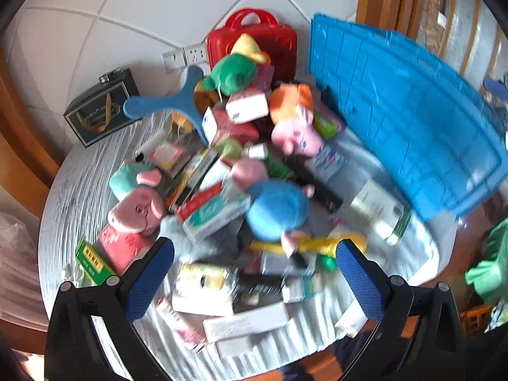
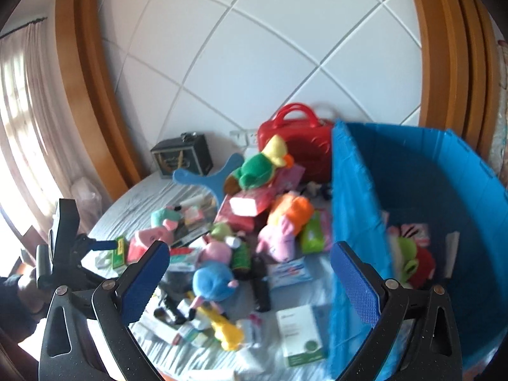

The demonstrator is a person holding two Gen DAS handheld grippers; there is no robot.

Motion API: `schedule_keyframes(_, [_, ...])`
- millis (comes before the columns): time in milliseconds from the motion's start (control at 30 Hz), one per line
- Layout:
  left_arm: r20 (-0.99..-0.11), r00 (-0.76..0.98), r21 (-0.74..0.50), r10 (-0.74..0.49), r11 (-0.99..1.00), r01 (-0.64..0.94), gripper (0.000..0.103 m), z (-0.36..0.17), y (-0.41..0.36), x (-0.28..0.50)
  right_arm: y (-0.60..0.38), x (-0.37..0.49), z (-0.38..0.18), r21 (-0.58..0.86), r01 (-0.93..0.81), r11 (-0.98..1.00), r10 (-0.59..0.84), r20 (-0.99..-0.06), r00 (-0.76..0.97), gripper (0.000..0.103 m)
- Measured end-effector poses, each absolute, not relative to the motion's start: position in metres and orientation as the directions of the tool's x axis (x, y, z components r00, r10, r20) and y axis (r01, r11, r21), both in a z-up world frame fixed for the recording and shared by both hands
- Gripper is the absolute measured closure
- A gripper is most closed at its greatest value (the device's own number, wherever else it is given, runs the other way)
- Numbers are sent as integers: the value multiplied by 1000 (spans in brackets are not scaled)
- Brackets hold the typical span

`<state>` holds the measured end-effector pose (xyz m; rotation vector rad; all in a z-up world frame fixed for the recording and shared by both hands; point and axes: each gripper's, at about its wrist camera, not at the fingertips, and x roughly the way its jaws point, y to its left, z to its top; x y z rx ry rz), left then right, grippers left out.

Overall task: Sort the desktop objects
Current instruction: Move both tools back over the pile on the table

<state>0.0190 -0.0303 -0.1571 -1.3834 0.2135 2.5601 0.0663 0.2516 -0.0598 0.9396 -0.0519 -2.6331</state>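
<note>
A heap of plush toys and small boxes covers the white table (image 1: 95, 165). A blue-bodied pig plush (image 1: 276, 209) lies in the middle, also the blue-bodied pig plush (image 2: 212, 281) in the right wrist view. A pink pig plush (image 1: 136, 209) lies left. A green and yellow plush (image 1: 235, 70) tops the heap. My left gripper (image 1: 254, 270) hangs open above the near boxes, holding nothing. My right gripper (image 2: 249, 279) is open and empty, higher up. The left gripper (image 2: 95, 244) shows at the left there, in a hand.
A blue plastic crate (image 2: 412, 206) stands at the right with a green and red plush (image 2: 409, 260) inside. A red case (image 2: 295, 146) and a dark box (image 2: 181, 155) stand against the tiled wall. A blue three-armed piece (image 1: 177, 104) lies at the back.
</note>
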Motion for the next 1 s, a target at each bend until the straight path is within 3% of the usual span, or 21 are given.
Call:
schedule_keyframes(400, [-906, -402, 9, 130, -946, -325, 0, -243, -94, 79, 183, 122, -169, 131, 172, -976, -209, -775, -596, 0])
schedule_keyframes(667, [-940, -319, -38, 123, -965, -261, 0, -313, -94, 95, 187, 153, -260, 96, 69, -993, -117, -869, -481, 0])
schedule_keyframes(1000, [-958, -273, -71, 94, -993, -90, 23, -366, -94, 87, 193, 166, -308, 92, 74, -993, -113, -916, -384, 0])
